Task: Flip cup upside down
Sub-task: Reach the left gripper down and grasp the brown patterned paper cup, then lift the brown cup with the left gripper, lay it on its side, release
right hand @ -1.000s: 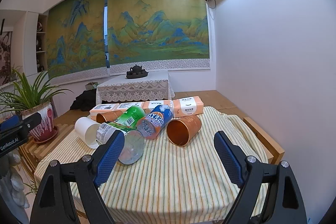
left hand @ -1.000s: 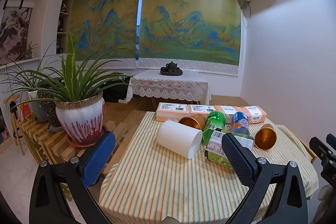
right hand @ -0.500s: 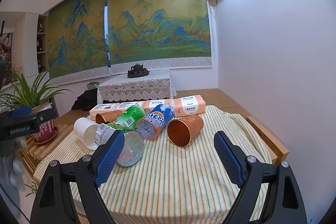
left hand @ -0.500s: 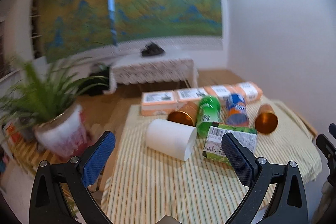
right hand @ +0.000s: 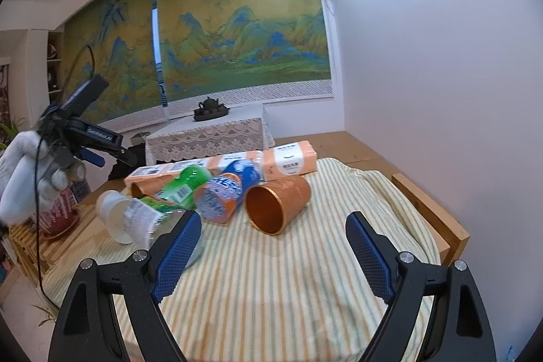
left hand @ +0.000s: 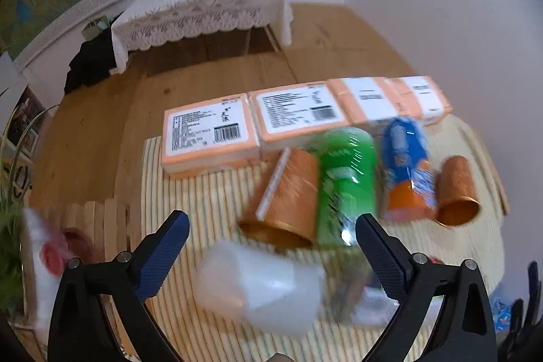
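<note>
My left jaws (left hand: 269, 238) stand wide apart with nothing between the pads, tilted down over the striped table (left hand: 203, 189). Directly below and between them lies the white cup (left hand: 261, 284) on its side, blurred, not touching either pad. Just beyond it, ahead of the gap, a copper cup (left hand: 285, 202) lies on its side with its mouth toward me; a green bottle (left hand: 346, 178) lies against it toward my right pad. Further right of that lie a blue and orange bottle (left hand: 407, 165) and a second copper cup (left hand: 456, 192). A row of orange packs (left hand: 210, 131) runs along the far edge.

My right jaws (right hand: 273, 246) are also spread open and hold nothing. Ahead of them, nearer the left pad, that second copper cup (right hand: 278, 202) lies with its mouth facing me. The white cup (right hand: 113, 214) sits well off to the left of my left pad, partly behind a clear bottle (right hand: 146, 219). Above it hangs the other gripper in a gloved hand (right hand: 37, 168).
</note>
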Available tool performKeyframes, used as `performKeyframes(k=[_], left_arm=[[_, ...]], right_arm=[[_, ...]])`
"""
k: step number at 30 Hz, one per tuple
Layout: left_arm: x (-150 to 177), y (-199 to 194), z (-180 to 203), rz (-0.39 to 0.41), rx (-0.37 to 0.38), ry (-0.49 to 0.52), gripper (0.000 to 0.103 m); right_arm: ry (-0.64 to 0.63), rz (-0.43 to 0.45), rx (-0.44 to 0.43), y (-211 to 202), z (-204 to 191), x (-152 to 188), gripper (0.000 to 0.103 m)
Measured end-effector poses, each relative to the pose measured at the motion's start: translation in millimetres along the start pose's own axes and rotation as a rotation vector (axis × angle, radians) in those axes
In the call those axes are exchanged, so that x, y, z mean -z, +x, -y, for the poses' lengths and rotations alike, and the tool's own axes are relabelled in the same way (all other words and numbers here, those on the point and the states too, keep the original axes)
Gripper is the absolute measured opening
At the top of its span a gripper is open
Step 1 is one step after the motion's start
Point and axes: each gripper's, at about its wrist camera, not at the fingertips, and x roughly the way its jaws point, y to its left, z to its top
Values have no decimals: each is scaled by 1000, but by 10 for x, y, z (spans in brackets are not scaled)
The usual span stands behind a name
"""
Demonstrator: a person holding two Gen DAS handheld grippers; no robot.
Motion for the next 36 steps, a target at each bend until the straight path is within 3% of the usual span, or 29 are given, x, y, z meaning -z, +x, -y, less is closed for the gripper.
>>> performKeyframes(k=[5,14,18,19,21,29,36], left_arm=[[-173,517,-85,-140,73,-49,92],[-149,910,-73,-212,107,-51,90],[-133,1034,-42,-236,127,-48,84],[-121,1042,-50,-237,132,-49,82],[-116,1057,-35,-237,130,-49,69],[-203,952,-114,-193,102,-81,68],[-412,607,-129,-116,89,-71,68]], right_arm=[[31,-14,28,115,191,11,84],[73,-41,36,300,374,50,84],[78,-50,33,341,371,63,84],[78,-51,33,342,367,67,84],[79,-51,36,334,377,71,84],[88,-55,47,318,397,80,84],[84,-51,46,280,391,69,84]])
